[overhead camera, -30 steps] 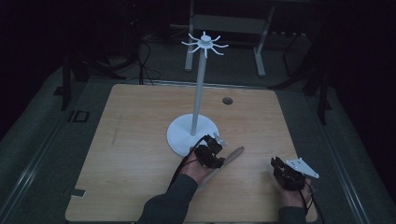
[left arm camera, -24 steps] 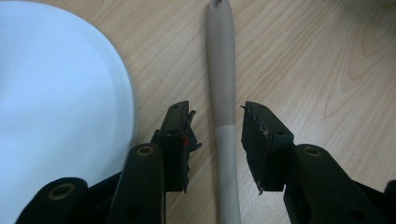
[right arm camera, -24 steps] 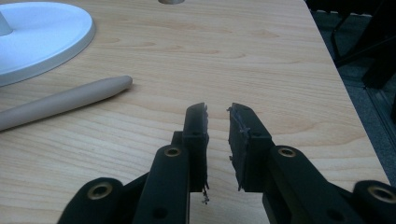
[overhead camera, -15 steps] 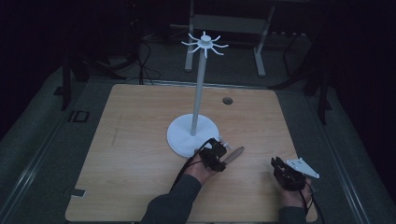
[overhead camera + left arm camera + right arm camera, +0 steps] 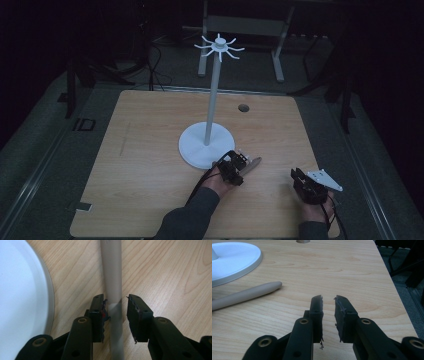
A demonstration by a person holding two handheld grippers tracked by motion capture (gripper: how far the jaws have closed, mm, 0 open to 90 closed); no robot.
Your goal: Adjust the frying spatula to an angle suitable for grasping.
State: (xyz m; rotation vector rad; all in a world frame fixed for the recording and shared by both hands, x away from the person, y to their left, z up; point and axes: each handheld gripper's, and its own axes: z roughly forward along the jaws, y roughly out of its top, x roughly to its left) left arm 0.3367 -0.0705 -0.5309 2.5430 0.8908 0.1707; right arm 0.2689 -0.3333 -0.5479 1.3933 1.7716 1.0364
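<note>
Grasp step: left tool (image 5: 115, 305) closing around beige rod (image 5: 113, 272) (not yet clamped); next, pinch and lift. Right tool (image 5: 328, 301) apart, idle.

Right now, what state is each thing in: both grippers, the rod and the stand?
left gripper: fingers have just been closing around the rod, gap on one side.
right gripper: open, nothing between its fingers.
beige rod: lying flat on the table, beside the stand base.
white stand: upright, its hooks bare.

The left gripper (image 5: 115, 307) sinks toward the long beige rounded handle (image 5: 113, 277) on the wooden table, its jaws closing around it, one side touching.
</note>
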